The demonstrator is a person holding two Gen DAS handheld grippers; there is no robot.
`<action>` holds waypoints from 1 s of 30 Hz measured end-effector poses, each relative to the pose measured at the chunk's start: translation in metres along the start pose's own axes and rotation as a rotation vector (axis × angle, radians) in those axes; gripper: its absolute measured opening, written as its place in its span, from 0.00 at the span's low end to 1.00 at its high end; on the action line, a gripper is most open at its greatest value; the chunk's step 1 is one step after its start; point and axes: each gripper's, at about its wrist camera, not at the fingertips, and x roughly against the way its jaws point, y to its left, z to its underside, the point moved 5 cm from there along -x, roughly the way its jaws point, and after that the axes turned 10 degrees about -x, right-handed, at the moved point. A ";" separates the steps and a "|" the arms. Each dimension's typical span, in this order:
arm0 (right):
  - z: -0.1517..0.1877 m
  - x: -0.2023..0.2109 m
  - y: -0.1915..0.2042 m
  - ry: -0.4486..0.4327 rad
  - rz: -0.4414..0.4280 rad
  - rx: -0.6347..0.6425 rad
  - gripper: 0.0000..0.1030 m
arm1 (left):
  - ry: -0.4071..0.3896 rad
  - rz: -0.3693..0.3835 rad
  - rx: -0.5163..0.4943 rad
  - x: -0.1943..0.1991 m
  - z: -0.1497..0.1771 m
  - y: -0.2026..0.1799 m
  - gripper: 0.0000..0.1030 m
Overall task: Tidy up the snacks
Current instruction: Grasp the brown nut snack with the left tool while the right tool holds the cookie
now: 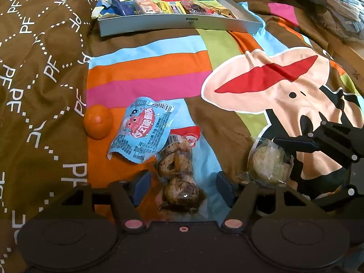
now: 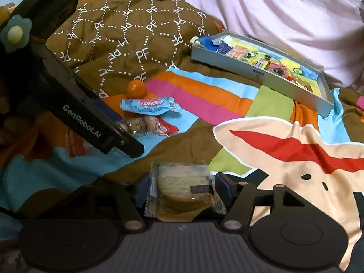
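Looking at where you're at, I'd say this is the pickup step for two snacks at once, with the grey tray [image 1: 182, 24] waiting at the top of the frame, already partly filled with packets. Your left gripper [image 1: 182, 184] has its tongs spread either side of the clear bag of ring cookies [image 1: 177, 173], pads clear of the wrapper as far as I can see. Your right gripper [image 2: 180, 188] straddles the wrapped round cake [image 2: 182, 188], blue pads right at the crinkly wrapper edges, though I can't tell if they're actually pinching. Both wrappers are thin, slippery film over crumbly baked stuff, so next you probably want a gentle squeeze on the solid middle, not the loose sealed ends, then lift toward the tray. Also waiting on the soft, wrinkly quilt [image 1: 159, 68]: a glossy blue pouch [image 1: 143, 129] overlapping the cookie bag, and a small round orange [image 1: 98, 121] at mid left, which looks like it could roll.
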 end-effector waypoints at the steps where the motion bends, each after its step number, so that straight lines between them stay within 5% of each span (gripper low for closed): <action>1: 0.000 -0.001 0.000 0.004 0.001 -0.001 0.66 | 0.000 -0.006 -0.002 0.000 0.000 0.000 0.62; 8: 0.002 -0.003 -0.001 0.039 -0.004 -0.024 0.63 | 0.024 -0.001 -0.025 0.001 -0.003 -0.002 0.47; 18: 0.001 0.011 0.013 0.031 0.078 0.047 0.53 | 0.030 0.150 0.037 0.009 -0.005 -0.012 0.45; 30: -0.016 0.035 0.005 -0.074 0.194 0.115 0.54 | -0.138 0.154 0.105 0.028 -0.013 -0.018 0.44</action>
